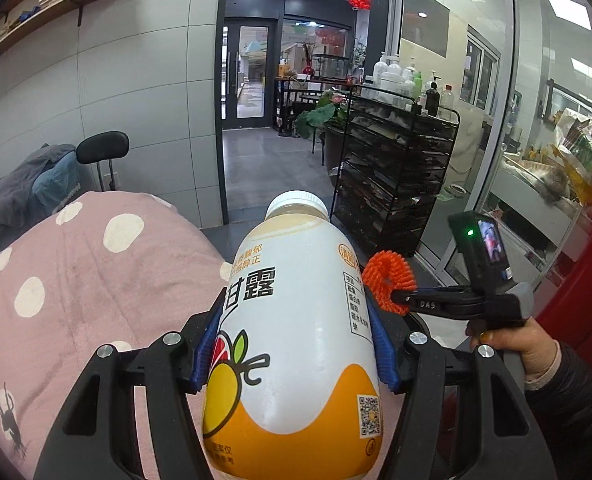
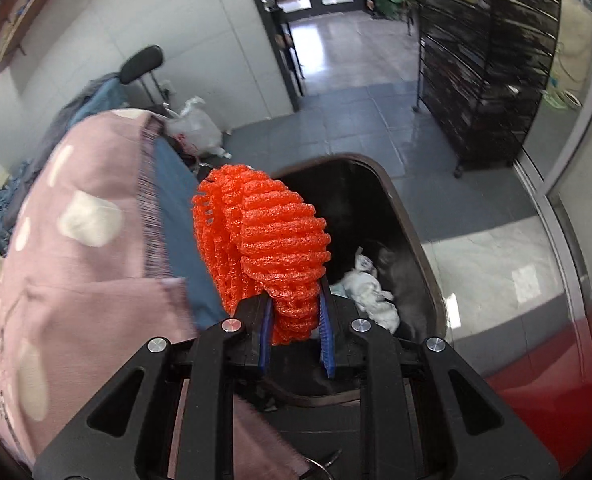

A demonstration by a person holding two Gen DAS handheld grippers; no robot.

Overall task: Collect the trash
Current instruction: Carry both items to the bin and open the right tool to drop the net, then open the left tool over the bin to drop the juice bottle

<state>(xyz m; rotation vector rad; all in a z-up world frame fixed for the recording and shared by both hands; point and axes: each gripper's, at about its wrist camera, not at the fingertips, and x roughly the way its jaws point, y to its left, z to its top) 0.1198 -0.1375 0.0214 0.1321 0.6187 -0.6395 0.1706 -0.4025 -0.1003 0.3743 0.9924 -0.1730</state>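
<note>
In the left wrist view, the left gripper (image 1: 296,344) fills the bottom of the frame, its blue pads (image 1: 207,354) pressed against both sides of a plastic drink bottle (image 1: 296,328). The bottle stands in the lower centre, white cap up, with a white and orange label bearing dark characters and a fruit drawing. To the lower left lies a pink blanket with white dots (image 1: 75,280). At the right edge, a hand (image 1: 524,346) in a dark sleeve holds the right gripper (image 1: 406,300) (seen here from the side), whose tips clamp an orange foam net (image 1: 388,282) just right of the bottle's shoulder. Behind, in the upper centre, a glass door opens onto a tiled hall; a black wire rack (image 1: 396,176) topped with pump bottles stands right of centre, and a wooden shelf (image 1: 47,12) runs across the upper left.

In the right wrist view, the right gripper (image 2: 296,326) rises from the bottom centre, its narrow jaws pinching the lower end of the orange foam net (image 2: 263,240), which bulges up into the middle of the frame. Directly behind and below the net sits a dark trash bin (image 2: 412,224), open, with crumpled white paper (image 2: 370,292) inside at centre right. The pink blanket (image 2: 83,248) covers the left side, a blue cloth edge beside it. A white plastic bag (image 2: 195,128) lies on the grey floor in the upper left, the black rack (image 2: 484,64) in the upper right.
</note>
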